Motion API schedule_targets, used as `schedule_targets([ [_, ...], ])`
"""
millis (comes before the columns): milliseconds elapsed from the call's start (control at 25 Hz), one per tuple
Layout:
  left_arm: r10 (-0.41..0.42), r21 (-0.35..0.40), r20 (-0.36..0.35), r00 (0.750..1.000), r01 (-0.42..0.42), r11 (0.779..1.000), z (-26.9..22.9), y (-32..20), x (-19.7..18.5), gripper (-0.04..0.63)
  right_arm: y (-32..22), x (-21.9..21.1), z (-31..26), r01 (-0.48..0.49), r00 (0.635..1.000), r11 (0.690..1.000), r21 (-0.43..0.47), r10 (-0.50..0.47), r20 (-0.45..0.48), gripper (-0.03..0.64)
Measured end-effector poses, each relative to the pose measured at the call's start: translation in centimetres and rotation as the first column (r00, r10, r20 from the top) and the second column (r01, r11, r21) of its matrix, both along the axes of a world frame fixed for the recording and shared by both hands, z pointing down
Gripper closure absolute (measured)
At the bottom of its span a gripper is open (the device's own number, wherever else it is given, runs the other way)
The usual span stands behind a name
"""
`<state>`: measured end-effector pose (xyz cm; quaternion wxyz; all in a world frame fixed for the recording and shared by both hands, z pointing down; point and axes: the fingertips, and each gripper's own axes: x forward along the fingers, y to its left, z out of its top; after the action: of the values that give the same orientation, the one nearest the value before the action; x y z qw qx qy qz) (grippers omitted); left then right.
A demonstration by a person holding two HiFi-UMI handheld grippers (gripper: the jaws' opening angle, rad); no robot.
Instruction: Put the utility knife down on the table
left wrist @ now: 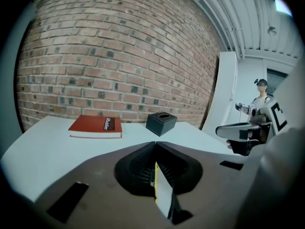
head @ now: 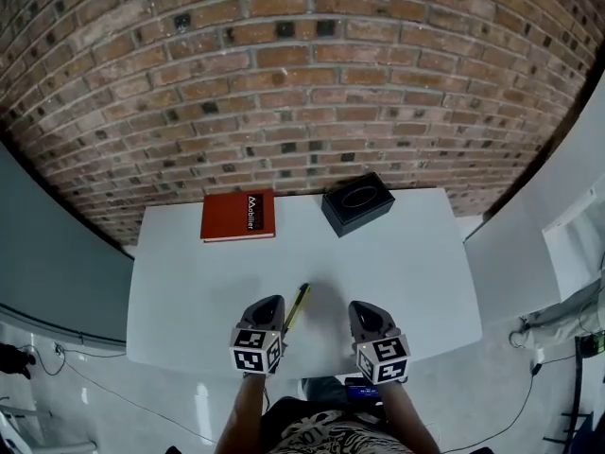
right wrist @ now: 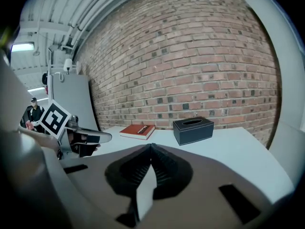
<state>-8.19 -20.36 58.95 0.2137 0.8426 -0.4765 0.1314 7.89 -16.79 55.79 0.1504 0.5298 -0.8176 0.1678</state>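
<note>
The slim yellow-and-black utility knife [head: 297,308] lies near the white table's [head: 189,291] 6 o'clock edge, at 3 o'clock of the clenched, empty left gripper [head: 269,304], with the right gripper [head: 363,306] likewise clenched and empty; the knife looks light, rigid and slick, and is best pinched across its mid-handle.

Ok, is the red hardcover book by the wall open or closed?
Closed: the red hardcover book lies flat, cover up, on the white table.

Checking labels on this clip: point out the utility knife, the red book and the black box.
utility knife [head: 297,307], head view, middle of its yellow body.
red book [head: 237,216], head view, centre of its cover.
black box [head: 371,200], head view, its top face.
</note>
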Motion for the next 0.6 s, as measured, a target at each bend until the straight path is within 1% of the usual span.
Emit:
schedule_targets([
  [200, -0.004, 0.081, -0.023, 1.000, 0.006, 0.997, -3.4, 0.9, -0.3, 0.581, 1.1, -0.3, -1.9, -0.002, 1.000, 0.998, 0.057, 0.002, -0.006, 0.617],
  [400, -0.012, 0.115, -0.067, 0.998, 0.020, 0.993, -5.5, 2.4, -0.9, 0.581, 2.3, -0.9, -3.8, 0.000, 1.000, 0.994, 0.111, 0.001, -0.009, 0.616],
  [600, -0.036, 0.154, -0.117, 0.992, 0.054, 0.987, -7.5, 3.8, -2.2, 0.581, 3.7, -0.9, -5.0, -0.014, 1.000, 0.989, 0.145, 0.015, -0.005, 0.617],
])
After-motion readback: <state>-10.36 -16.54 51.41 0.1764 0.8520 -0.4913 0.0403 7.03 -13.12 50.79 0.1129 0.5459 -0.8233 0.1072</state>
